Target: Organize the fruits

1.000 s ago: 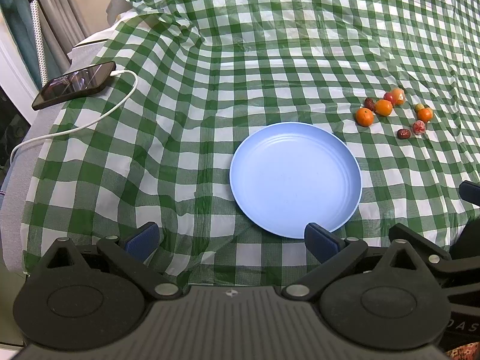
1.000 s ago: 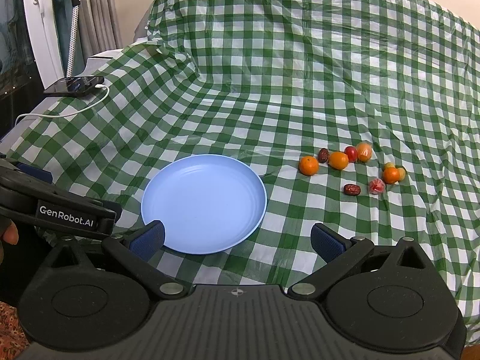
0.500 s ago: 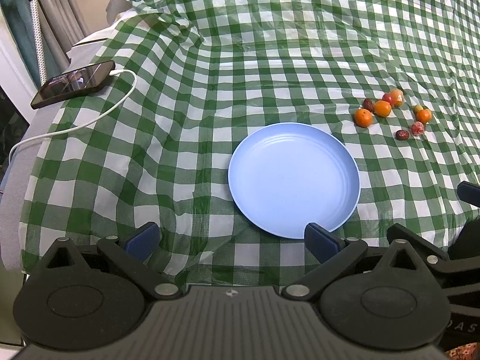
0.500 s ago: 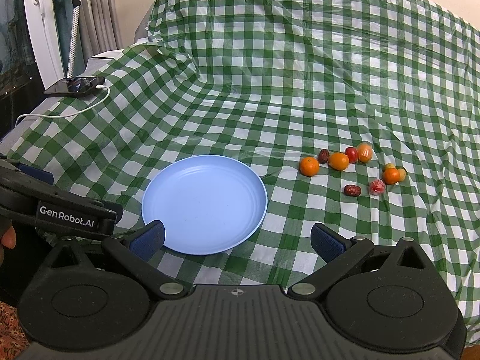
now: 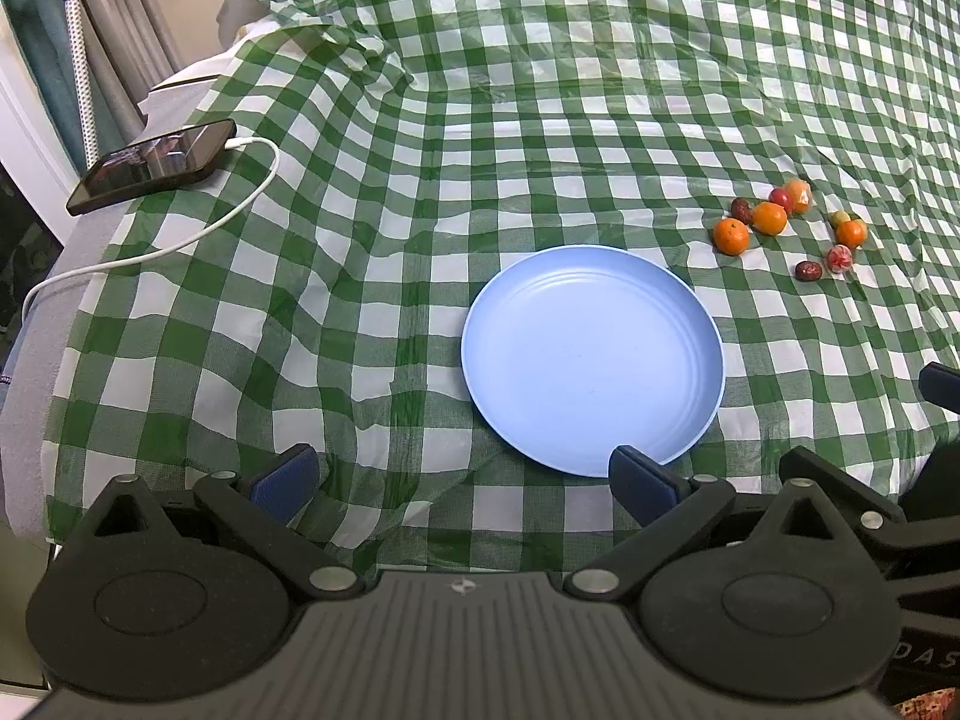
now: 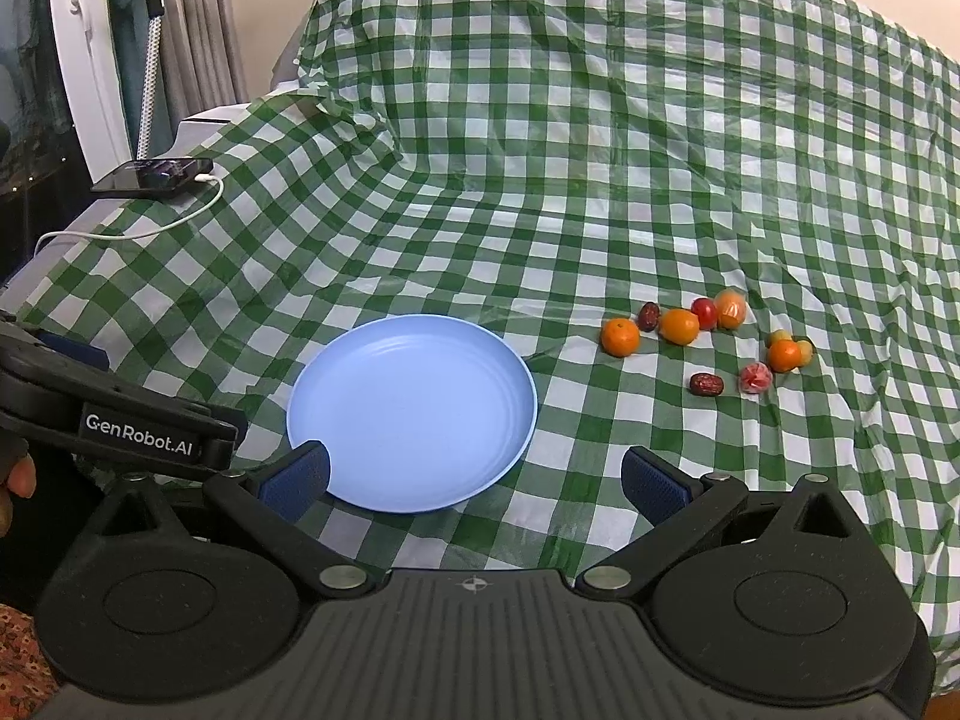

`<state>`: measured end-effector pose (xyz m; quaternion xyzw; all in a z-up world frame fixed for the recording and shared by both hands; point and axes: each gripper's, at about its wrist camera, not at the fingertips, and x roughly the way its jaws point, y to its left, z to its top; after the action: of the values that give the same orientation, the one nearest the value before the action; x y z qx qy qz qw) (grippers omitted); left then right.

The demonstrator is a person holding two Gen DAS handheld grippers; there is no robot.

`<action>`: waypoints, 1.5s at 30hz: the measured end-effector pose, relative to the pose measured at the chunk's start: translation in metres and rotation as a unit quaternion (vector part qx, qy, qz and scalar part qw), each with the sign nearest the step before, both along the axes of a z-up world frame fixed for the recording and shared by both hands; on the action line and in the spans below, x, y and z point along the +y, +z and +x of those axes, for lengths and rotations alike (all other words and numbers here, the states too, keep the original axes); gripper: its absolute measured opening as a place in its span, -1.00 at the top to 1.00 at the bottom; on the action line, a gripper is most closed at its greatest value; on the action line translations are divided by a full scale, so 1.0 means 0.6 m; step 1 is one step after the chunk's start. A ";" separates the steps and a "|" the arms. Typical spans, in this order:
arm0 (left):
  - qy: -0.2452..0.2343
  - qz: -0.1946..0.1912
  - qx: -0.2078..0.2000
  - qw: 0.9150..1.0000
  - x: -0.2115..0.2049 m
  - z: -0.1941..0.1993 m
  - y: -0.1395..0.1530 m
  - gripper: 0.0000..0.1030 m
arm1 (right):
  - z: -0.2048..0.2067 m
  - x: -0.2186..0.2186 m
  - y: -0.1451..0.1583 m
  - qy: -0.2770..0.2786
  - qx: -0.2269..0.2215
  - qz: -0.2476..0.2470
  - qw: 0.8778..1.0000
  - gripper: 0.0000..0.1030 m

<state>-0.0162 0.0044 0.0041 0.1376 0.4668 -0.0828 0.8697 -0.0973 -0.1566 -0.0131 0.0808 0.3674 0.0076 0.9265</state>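
While both the left gripper (image 5: pixel 462 474) and right gripper (image 6: pixel 474 474) are hanging wide and empty, the fruits (image 6: pixel 678 327) are lying right of the plate (image 6: pixel 414 414), looking light, round, roll-prone and soft, best pinched gently across their middles.

Fruits (image 6: pixel 708 339) right of plate (image 6: pixel 360 378)

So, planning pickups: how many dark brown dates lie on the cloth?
2. One wrinkled dark brown date sits between the two oranges at the row's left; the other date lies nearer, left of the pink wrapped fruit.
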 end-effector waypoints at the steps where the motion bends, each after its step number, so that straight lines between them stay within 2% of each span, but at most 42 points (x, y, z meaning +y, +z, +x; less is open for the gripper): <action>1: 0.001 0.000 0.000 1.000 0.000 0.000 0.000 -0.99 | 0.000 0.000 0.000 0.000 -0.001 0.002 1.000 -0.99; 15: 0.005 0.004 0.004 1.000 -0.001 0.006 -0.002 -0.99 | 0.002 -0.010 -0.006 -0.010 -0.006 0.020 1.000 -0.99; 21: 0.003 0.010 0.004 1.000 -0.012 0.017 -0.001 -0.99 | 0.008 -0.028 -0.017 -0.041 -0.009 0.032 0.999 -0.99; 26: -0.012 0.012 0.003 1.000 -0.038 0.032 -0.002 -0.99 | 0.015 -0.058 -0.035 -0.077 -0.012 0.022 0.997 -0.99; 37: -0.084 -0.004 0.016 0.996 -0.180 0.107 -0.016 -0.99 | 0.047 -0.201 -0.105 -0.201 -0.006 -0.019 0.979 -0.99; 42: -0.123 0.008 0.012 0.992 -0.279 0.164 -0.055 -0.99 | 0.094 -0.278 -0.152 -0.231 0.007 -0.031 0.973 -0.99; 45: -0.146 0.014 0.012 0.989 -0.339 0.201 -0.091 -0.99 | 0.126 -0.316 -0.184 -0.229 0.009 -0.034 0.973 -0.97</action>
<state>0.1045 -0.1989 -0.0505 0.2153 0.4537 -0.2035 0.8405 -0.0217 -0.3463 -0.1236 0.1311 0.3475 -0.2178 0.9026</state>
